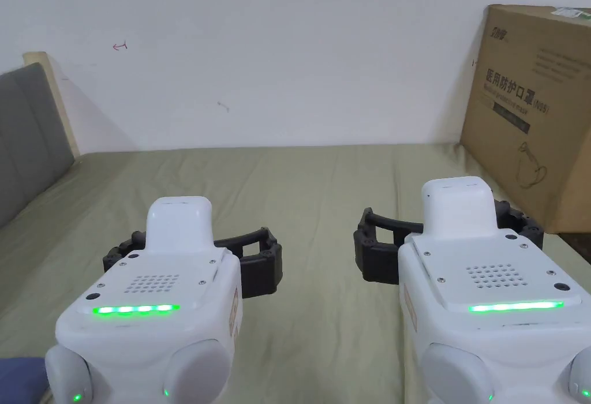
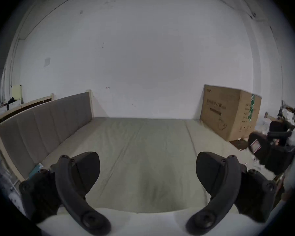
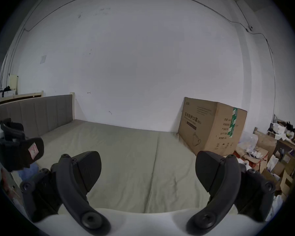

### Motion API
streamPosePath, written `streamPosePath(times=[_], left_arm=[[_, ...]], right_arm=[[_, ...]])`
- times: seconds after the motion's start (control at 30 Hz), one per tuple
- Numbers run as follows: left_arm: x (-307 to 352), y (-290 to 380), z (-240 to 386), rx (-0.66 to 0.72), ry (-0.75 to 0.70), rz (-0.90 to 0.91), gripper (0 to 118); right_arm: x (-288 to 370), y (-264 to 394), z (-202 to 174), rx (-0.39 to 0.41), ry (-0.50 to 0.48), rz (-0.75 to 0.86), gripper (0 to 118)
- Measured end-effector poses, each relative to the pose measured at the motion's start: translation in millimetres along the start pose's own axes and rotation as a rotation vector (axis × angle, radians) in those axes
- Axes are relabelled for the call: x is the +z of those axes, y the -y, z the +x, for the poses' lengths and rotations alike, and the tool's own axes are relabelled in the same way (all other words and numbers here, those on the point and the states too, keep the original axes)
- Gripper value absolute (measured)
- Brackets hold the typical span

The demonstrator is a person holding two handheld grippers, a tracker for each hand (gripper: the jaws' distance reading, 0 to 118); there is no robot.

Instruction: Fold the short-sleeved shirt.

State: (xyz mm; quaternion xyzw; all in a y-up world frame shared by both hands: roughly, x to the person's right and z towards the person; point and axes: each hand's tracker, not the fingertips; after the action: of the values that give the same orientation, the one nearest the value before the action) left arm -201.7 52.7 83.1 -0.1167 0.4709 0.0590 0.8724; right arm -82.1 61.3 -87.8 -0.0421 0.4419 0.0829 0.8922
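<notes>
Both grippers hang side by side over a bed with an olive-green sheet. My left gripper has its black jaws wide apart with nothing between them; its own view looks down on bare sheet. My right gripper is likewise open and holds nothing. A bit of blue cloth shows at the near left edge, also in the right gripper view; I cannot tell what garment it is. Each gripper view catches the other gripper off to the side, the right gripper and the left gripper.
A large cardboard box stands on the bed's far right corner against the white wall. A grey padded headboard runs along the left side. Cluttered boxes and bags lie beyond the bed's right edge.
</notes>
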Motion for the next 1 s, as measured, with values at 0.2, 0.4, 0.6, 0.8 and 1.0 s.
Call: streamPosePath(times=[0.2,0.4,0.6,0.8,1.0], left_arm=[[-5,6,4,-0.03,0.007,-0.054,114],[-2,-1,9,-0.017,0.001,-0.065,114],[2,-3,15,-0.053,-0.009,-0.043,114],[4,-9,18,-0.036,-0.005,-0.058,114],[2,-12,17,-0.02,-0.011,-0.044,114]], right_arm=[[-2,4,0,0.009,0.008,-0.011,111],[-4,5,3,-0.004,0.006,-0.023,111],[-7,6,7,-0.01,0.011,-0.033,111],[-12,10,7,-0.009,0.018,-0.062,111],[-11,12,7,-0.003,0.012,-0.064,111]])
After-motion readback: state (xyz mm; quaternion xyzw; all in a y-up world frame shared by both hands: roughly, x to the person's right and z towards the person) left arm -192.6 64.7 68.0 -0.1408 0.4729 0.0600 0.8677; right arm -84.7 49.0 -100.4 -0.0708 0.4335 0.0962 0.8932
